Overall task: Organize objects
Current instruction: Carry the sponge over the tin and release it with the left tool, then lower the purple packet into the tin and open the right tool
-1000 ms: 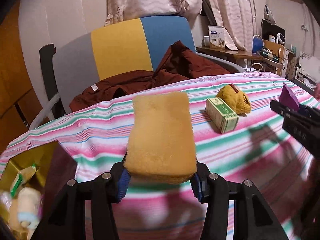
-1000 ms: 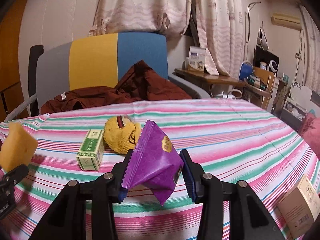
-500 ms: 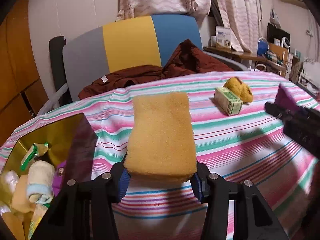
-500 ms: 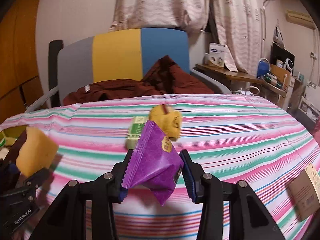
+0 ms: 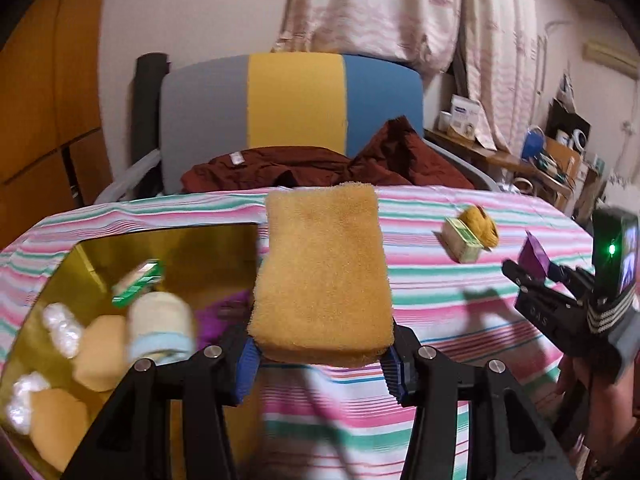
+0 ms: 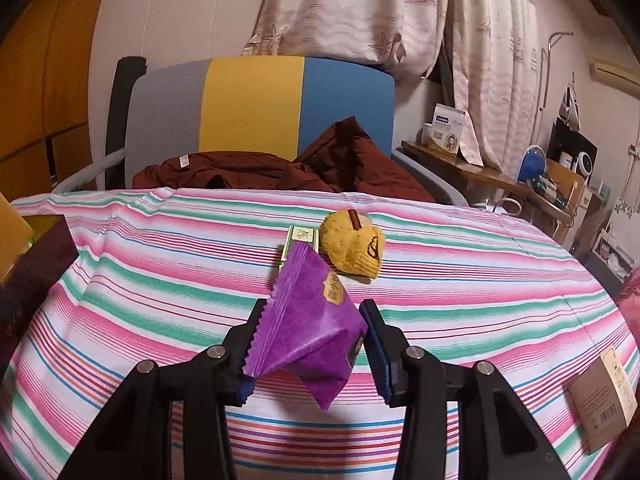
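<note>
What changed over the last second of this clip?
The left gripper carried the sponge leftward to the gold box, now beside it. The right gripper followed left with the purple packet. Both grips unchanged; green box and plush toy stayed put.

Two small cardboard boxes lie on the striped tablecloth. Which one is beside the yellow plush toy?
The green box: it lies right next to the yellow plush toy. The brown box lies alone at the table's right edge.

Left gripper [image 5: 320, 364] and right gripper [image 6: 308, 356], fingers seemingly clamped.
</note>
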Motion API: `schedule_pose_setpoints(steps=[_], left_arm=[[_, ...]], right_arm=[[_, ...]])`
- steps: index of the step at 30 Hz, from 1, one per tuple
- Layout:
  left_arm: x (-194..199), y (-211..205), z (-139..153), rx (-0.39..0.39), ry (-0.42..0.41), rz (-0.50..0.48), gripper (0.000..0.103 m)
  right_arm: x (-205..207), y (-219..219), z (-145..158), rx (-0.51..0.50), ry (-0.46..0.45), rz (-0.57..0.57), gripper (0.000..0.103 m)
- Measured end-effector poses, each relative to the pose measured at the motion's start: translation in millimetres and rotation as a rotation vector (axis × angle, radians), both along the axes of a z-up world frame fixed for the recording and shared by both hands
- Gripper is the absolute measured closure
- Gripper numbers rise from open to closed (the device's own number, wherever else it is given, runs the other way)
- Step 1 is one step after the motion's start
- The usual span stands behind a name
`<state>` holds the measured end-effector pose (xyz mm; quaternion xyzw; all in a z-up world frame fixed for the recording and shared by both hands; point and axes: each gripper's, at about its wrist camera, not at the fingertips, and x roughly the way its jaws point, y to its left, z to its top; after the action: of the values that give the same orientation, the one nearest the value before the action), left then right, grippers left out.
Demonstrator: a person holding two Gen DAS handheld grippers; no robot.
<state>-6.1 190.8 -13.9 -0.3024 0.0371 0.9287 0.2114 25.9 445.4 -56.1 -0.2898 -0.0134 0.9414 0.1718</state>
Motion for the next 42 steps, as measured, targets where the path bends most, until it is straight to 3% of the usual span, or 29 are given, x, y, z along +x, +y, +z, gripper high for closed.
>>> schedule_pose_setpoints(steps=[4,8,16,31,34,35,42], left_arm=[[-7,-34,8,0.030,-0.026,0.068,0.051],[-26,-78,11,0.087,-0.108,0.134,0.051],[-73,-157,10,0.115,-0.173,0.301,0.051],[-130,-188,-21,0.132,-0.367,0.348,0.050],[-134,-189,-24,0.124,-0.375,0.357,0.040],[-134,-191,-25,0.131,-0.376,0.366,0.032],[-101,-210,-13,0.265,-0.314,0.408,0.010]], right_arm=[[1,-9,1,0.024,-0.009,0.017,0.058],[6,-19,4,0.016,-0.016,0.035,0.058],[19,-50,18,-0.124,0.014,0.087,0.058],[20,-145,52,-0.223,0.047,0.330,0.058],[20,-161,53,-0.227,0.036,0.375,0.058],[21,-167,54,-0.225,0.034,0.391,0.058],[19,-195,54,-0.224,0.008,0.483,0.058]])
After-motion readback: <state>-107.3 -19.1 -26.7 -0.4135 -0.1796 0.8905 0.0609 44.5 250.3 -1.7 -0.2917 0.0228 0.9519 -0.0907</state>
